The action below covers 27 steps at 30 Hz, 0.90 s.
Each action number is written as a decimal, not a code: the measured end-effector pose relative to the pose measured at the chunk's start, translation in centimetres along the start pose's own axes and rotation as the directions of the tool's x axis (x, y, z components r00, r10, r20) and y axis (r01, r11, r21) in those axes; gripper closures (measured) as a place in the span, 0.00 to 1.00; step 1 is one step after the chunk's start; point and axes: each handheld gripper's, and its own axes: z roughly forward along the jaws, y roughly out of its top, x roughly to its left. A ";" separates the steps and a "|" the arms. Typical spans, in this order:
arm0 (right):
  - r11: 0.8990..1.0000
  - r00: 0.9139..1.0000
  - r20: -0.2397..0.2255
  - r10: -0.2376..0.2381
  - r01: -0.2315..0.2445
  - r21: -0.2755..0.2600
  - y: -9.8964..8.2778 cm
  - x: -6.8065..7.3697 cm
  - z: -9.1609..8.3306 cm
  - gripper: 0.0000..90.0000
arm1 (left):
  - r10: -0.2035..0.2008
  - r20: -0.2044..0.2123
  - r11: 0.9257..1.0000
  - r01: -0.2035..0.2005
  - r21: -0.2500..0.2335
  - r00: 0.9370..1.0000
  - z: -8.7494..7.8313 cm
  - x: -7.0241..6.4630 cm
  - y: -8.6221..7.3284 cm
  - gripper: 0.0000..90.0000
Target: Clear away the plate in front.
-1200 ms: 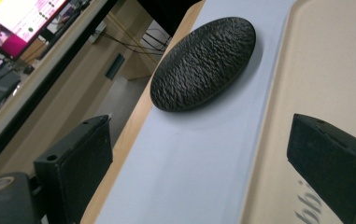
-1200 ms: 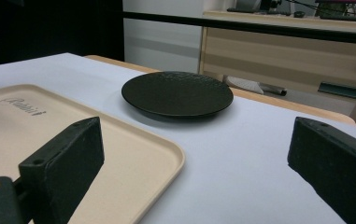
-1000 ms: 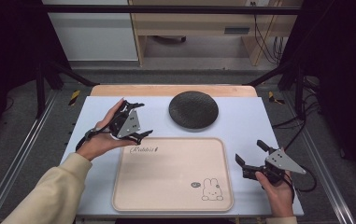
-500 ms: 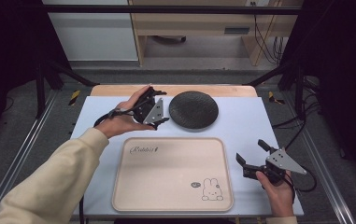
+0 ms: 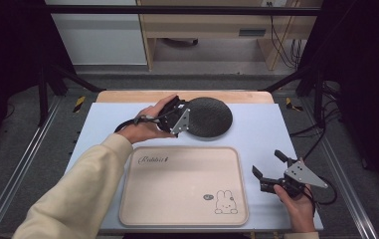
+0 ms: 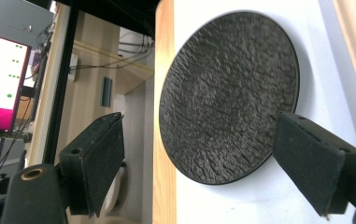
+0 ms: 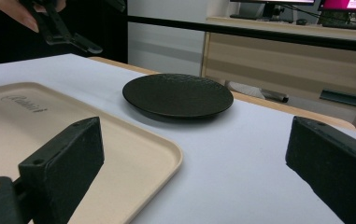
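Right now my left tongs (image 5: 183, 121) sit at the left rim of the round black plate with the pebbled surface (image 5: 207, 117), the landmark for everything here. Their jaws have just been closing a little yet stand wide, one pad (image 6: 95, 163) off the plate's edge and the other above its rim, neither pressing, so I hold nothing. The plate lies flat on the pale blue worktop (image 5: 261, 129), toward its far edge.

Nearer me than the plate lies the beige rectangular plastic tray with a small rabbit drawing (image 5: 184, 184), bare. To the right of the plate and well nearer me, my right tongs (image 5: 269, 172) rest low by the tray's right edge, spread wide and empty, aimed toward the plate.

My worry, as I judge it: the rim is low and thin, so a pad could skid over the textured top instead of getting under the lip, nudging the plate toward the wooden strip (image 5: 127, 96) beyond it, or the plate could tilt out of a one-sided pinch.

Beyond the plate are a grey floor, a wooden desk and dangling cables; dark frames flank the worktop.
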 end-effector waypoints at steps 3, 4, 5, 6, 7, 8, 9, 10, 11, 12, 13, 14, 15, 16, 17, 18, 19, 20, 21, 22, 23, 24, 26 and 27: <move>1.000 1.000 -0.011 -0.018 0.018 -0.016 0.1 0.2 0.0 0.06 | 0.004 0.003 1.000 -0.004 0.017 1.000 0.3 -0.3 0.1 0.19; 1.000 1.000 -0.015 -0.018 0.018 -0.026 0.2 0.3 0.0 0.06 | 0.005 -0.002 1.000 -0.005 0.022 1.000 0.4 -0.3 0.1 0.20; 0.999 1.000 -0.014 -0.022 0.021 -0.040 0.2 0.4 0.0 0.06 | -0.006 -0.005 1.000 0.006 0.025 1.000 0.4 -0.4 0.0 0.20; 0.999 1.000 -0.012 -0.028 0.028 -0.045 0.2 0.5 0.0 0.06 | -0.010 -0.009 1.000 0.010 0.028 1.000 0.4 -0.4 0.0 0.20; 0.999 1.000 -0.012 -0.029 0.028 -0.047 0.2 0.6 0.0 0.06 | -0.023 -0.005 0.999 0.023 0.029 1.000 0.5 -0.4 -0.2 0.21; 0.998 1.000 -0.013 -0.024 0.023 -0.050 0.2 0.7 0.0 0.06 | -0.023 -0.004 0.999 0.023 0.033 1.000 0.6 -0.5 -0.3 0.21; 0.999 1.000 -0.016 -0.024 0.023 -0.049 0.2 0.8 0.1 0.06 | -0.022 -0.003 0.999 0.022 0.043 1.000 0.8 -0.6 -0.5 0.22; 0.999 1.000 -0.016 -0.025 0.025 -0.047 0.2 0.8 0.1 0.06 | -0.031 0.002 0.998 0.031 0.048 1.000 0.9 -0.6 -0.7 0.22; 0.998 0.999 -0.017 -0.027 0.026 -0.048 0.2 0.9 0.1 0.06 | -0.035 0.005 0.998 0.035 0.055 0.999 1.1 -0.7 -0.9 0.22; 0.999 0.999 -0.019 -0.029 0.028 -0.046 0.2 1.0 0.1 0.06 | -0.036 0.006 0.997 0.036 0.062 0.999 1.3 -0.8 -1.2 0.22; 0.999 0.999 -0.019 -0.029 0.028 -0.046 0.2 1.0 0.2 0.07 | -0.030 0.006 0.997 0.029 0.071 1.000 1.5 -0.8 -1.4 0.23; 0.999 0.999 -0.019 -0.027 0.026 -0.047 0.2 1.0 0.2 0.06 | -0.027 0.006 0.997 0.027 0.076 1.000 1.7 -0.8 -1.6 0.23; 0.999 1.000 -0.018 -0.024 0.023 -0.046 0.2 1.0 0.1 0.06 | -0.024 0.009 0.997 0.023 0.077 1.000 1.8 -0.9 -1.7 0.24; 0.999 1.000 -0.017 -0.022 0.021 -0.047 0.2 1.0 0.1 0.07 | -0.013 0.008 0.997 0.013 0.079 1.000 2.0 -1.0 -1.9 0.27; 0.999 1.000 -0.015 -0.021 0.020 -0.047 0.2 0.9 0.1 0.06 | 0.002 0.003 0.996 -0.002 0.084 1.000 2.2 -1.1 -2.0 0.28; 0.999 1.000 -0.013 -0.021 0.021 -0.047 0.2 0.9 0.1 0.07 | 0.023 -0.001 0.996 -0.022 0.086 1.000 2.3 -1.3 -2.2 0.29; 0.999 1.000 -0.011 -0.020 0.020 -0.045 0.1 0.9 0.0 0.07 | 0.047 -0.003 0.994 -0.047 0.095 0.999 2.5 -1.5 -2.3 0.32; 0.999 1.000 -0.010 -0.019 0.019 -0.047 0.1 0.8 0.0 0.07 | 0.088 -0.012 0.990 -0.086 0.110 0.996 2.6 -1.9 -2.3 0.33; 0.999 1.000 -0.009 -0.019 0.018 -0.045 0.1 0.8 0.0 0.06 | 0.106 -0.005 0.988 -0.105 0.111 0.994 2.7 -2.1 -2.3 0.36; 0.999 1.000 -0.008 -0.019 0.019 -0.044 0.1 0.8 0.0 0.06 | 0.112 -0.008 0.988 -0.110 0.112 0.994 2.9 -2.4 -2.3 0.37; 0.999 1.000 -0.006 -0.019 0.019 -0.042 0.1 0.8 0.0 0.06 | 0.139 -0.017 0.984 -0.136 0.116 0.990 3.0 -2.7 -2.3 0.37; 0.999 1.000 -0.005 -0.020 0.020 -0.042 0.0 0.7 0.0 0.06 | 0.175 -0.019 0.977 -0.171 0.124 0.984 3.1 -2.9 -2.3 0.40; 0.999 1.000 -0.002 -0.020 0.020 -0.041 0.1 0.7 -0.1 0.06 | 0.232 -0.018 0.964 -0.227 0.135 0.973 3.3 -3.5 -2.3 0.43; 0.999 1.000 -0.002 -0.019 0.019 -0.042 0.1 0.7 -0.1 0.06 | 0.237 -0.014 0.963 -0.233 0.134 0.971 3.4 -3.7 -2.4 0.44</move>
